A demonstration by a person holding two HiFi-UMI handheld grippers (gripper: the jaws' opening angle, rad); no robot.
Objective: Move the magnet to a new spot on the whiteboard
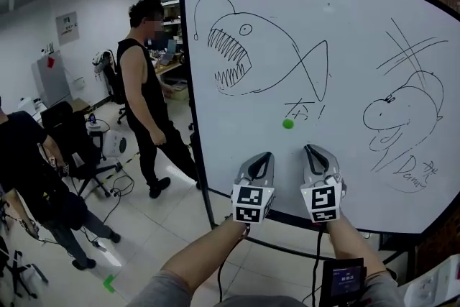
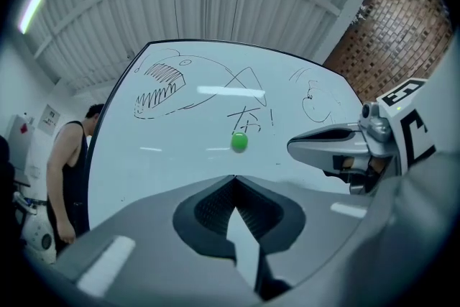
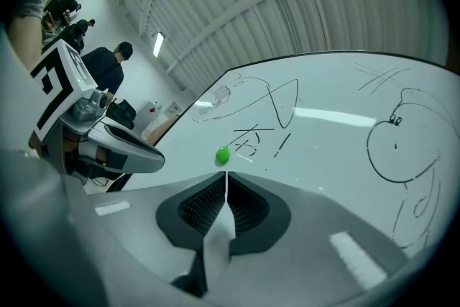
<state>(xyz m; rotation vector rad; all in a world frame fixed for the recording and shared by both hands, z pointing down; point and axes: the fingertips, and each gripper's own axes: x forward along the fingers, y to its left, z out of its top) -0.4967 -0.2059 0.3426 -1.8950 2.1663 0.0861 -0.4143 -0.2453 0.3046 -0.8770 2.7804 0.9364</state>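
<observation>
A small round green magnet sticks to the whiteboard, just below a scribble between the fish drawing and the dinosaur drawing. Both grippers hang side by side below it, apart from the board. My left gripper is shut with nothing in it; the magnet shows just beyond its tips. My right gripper is also shut and empty, and in its own view the magnet sits a little above its closed tips.
A person in a black sleeveless top stands left of the board. Another person is at the far left among office chairs and cables on the floor. A brick wall lies right of the board.
</observation>
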